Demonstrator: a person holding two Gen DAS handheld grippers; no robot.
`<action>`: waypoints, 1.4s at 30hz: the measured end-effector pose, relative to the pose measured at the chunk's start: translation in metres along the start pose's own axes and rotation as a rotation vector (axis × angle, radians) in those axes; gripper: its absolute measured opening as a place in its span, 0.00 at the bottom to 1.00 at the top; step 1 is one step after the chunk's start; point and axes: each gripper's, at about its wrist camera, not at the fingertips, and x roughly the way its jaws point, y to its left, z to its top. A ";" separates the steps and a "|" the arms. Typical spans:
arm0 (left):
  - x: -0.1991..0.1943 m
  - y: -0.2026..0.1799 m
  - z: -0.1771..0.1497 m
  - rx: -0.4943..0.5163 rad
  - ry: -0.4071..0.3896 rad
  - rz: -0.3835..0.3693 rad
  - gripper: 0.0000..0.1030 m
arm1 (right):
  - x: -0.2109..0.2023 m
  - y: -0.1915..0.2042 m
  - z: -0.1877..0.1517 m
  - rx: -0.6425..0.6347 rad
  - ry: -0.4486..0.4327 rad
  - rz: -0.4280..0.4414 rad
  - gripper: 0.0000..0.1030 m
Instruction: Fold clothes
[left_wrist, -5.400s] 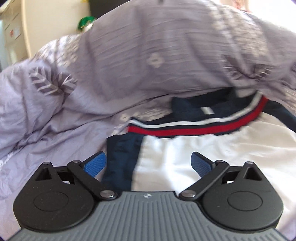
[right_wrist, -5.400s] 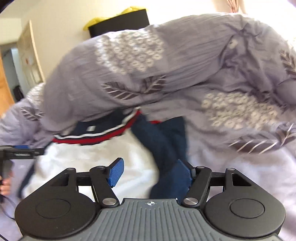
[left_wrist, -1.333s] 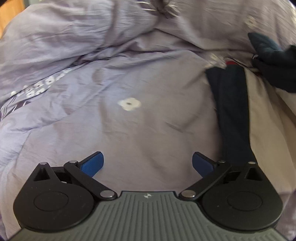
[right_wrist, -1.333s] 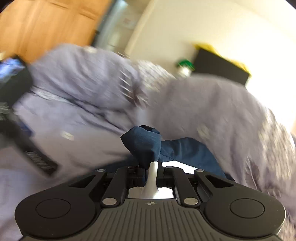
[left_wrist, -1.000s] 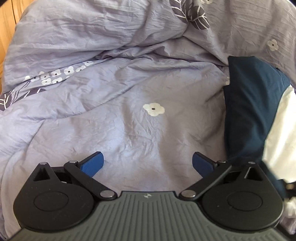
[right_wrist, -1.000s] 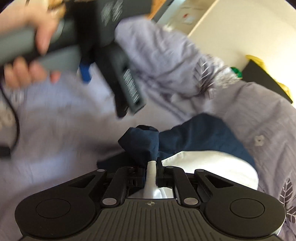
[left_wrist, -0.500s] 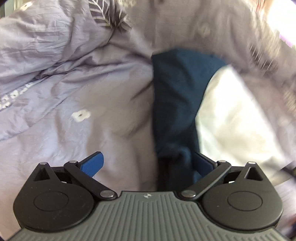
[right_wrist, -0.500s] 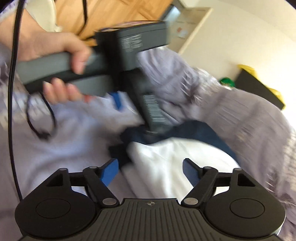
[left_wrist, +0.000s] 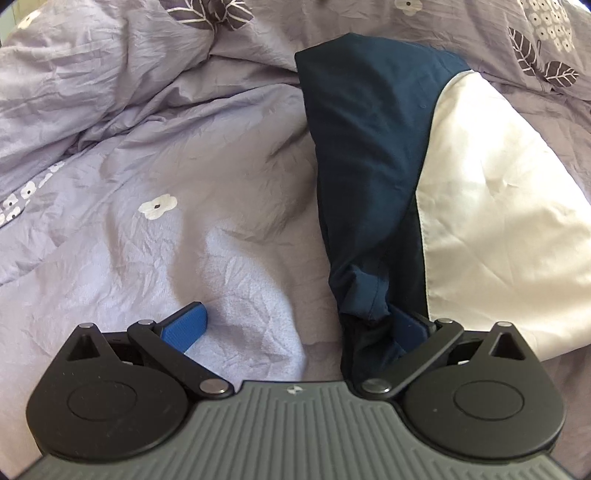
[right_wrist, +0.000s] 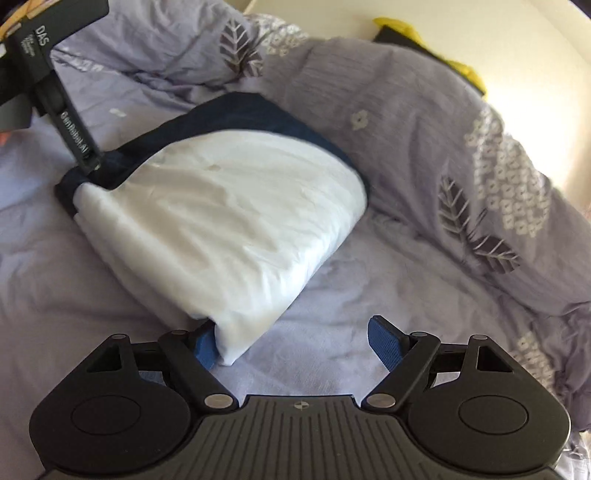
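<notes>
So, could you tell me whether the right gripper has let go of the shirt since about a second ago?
Yes. The right gripper is open now, and the shirt lies folded on the duvet.

A rumpled lavender duvet with flower and leaf prints lies below a cream wall.

Bright daylight falls from the upper right, glaring on the white cloth and washing out the wall. The right wrist view is slightly motion-blurred; fisheye bending curves both edges.
</notes>
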 end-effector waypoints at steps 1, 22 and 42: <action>0.000 0.001 -0.001 0.000 0.003 -0.008 1.00 | 0.004 -0.007 -0.001 0.035 0.026 0.044 0.80; -0.005 0.015 -0.007 0.033 0.003 -0.030 1.00 | 0.070 -0.051 0.164 0.110 -0.114 0.485 0.64; -0.002 0.025 -0.016 -0.003 -0.046 -0.039 1.00 | 0.159 -0.056 0.165 0.330 -0.164 0.175 0.49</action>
